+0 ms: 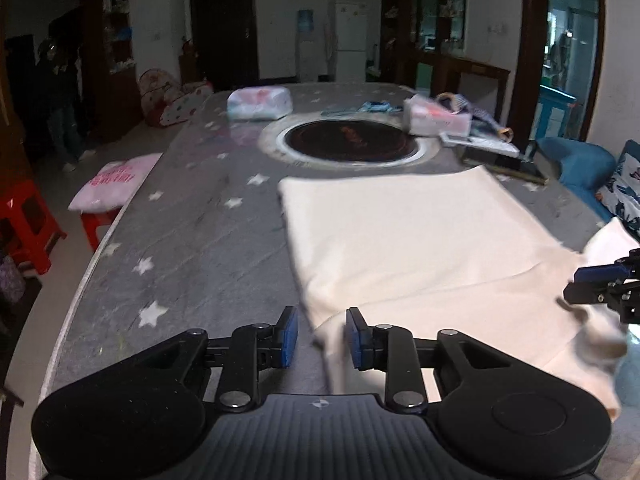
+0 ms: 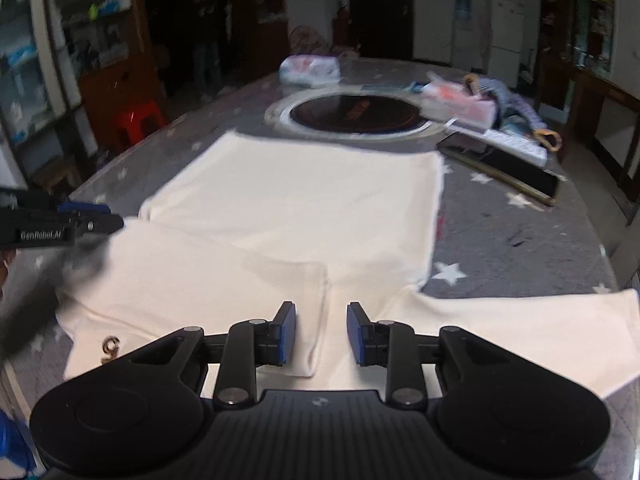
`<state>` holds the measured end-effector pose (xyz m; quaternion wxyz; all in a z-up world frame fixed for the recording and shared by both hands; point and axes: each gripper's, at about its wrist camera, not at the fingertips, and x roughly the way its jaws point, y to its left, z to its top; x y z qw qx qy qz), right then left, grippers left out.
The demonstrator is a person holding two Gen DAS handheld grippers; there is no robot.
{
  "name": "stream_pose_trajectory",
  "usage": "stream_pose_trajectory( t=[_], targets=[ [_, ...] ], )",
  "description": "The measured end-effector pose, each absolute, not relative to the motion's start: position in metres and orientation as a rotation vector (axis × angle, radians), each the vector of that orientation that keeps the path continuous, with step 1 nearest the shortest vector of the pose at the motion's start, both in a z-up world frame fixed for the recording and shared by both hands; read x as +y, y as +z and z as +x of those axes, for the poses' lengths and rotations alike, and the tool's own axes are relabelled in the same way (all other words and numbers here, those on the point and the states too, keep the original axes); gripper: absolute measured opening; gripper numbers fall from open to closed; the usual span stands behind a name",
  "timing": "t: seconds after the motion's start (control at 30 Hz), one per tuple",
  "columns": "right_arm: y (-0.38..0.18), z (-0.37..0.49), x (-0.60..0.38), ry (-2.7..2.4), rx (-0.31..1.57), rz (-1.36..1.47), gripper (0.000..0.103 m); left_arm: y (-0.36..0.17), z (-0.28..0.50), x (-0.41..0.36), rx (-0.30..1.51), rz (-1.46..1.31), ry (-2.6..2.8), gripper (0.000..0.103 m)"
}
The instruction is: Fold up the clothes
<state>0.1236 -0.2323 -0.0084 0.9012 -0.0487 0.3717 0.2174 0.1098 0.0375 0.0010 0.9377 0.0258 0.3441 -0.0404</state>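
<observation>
Right wrist, cream shirt [image 2: 296, 200], open claw [image 2: 321, 332]

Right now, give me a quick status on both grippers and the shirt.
Left gripper open at shirt edge. Right gripper open, nothing pinched. Cream shirt flat on table, one sleeve folded in. Nothing in the way.

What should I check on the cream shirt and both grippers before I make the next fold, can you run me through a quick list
1. Left sleeve folded in over the cream shirt: ok, it lies flat on the body.
2. Right sleeve folded in: not ok, it lies spread out on the table.
3. Left gripper free of cloth: ok, open, the shirt edge lies below the gap, unpinched.
4. Right gripper free of cloth: ok, open above the shirt.
5. Far hem flat: ok, it lies straight, short of the round inset.
6. Clutter clear of the shirt: ok, apart from the right edge.
</observation>
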Motion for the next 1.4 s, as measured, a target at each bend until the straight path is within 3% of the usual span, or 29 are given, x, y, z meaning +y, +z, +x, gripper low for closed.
stream_pose_trajectory(
  t=[0.07,0.4,0.93,0.97,1.1,1.4],
  targets=[
    [-0.002,0.121,-0.245,0.419,0.753,-0.090,0.028,0.007,0.109,0.028,0.693,0.065,-0.098,0.045],
    [-0.006,0.123,-0.359,0.068,0.721,0.012,0.028,0.015,0.104,-0.036,0.682,0.106,-0.247,0.055],
    [-0.048,0.146,-0.475,-0.108,0.714,0.443,0.029,0.003,0.100,-0.081,0.727,0.164,-0.299,0.057],
    [-0.050,0.146,-0.480,-0.101,0.711,0.478,0.028,0.003,0.099,-0.082,0.727,0.167,-0.299,0.058],
    [-0.051,0.143,-0.487,-0.079,0.684,0.521,0.006,0.001,0.100,-0.082,0.736,0.172,-0.289,0.058],
    [0.003,0.130,-0.449,0.051,0.590,0.426,0.004,0.002,0.099,-0.059,0.727,0.149,-0.234,0.062]
  ],
)
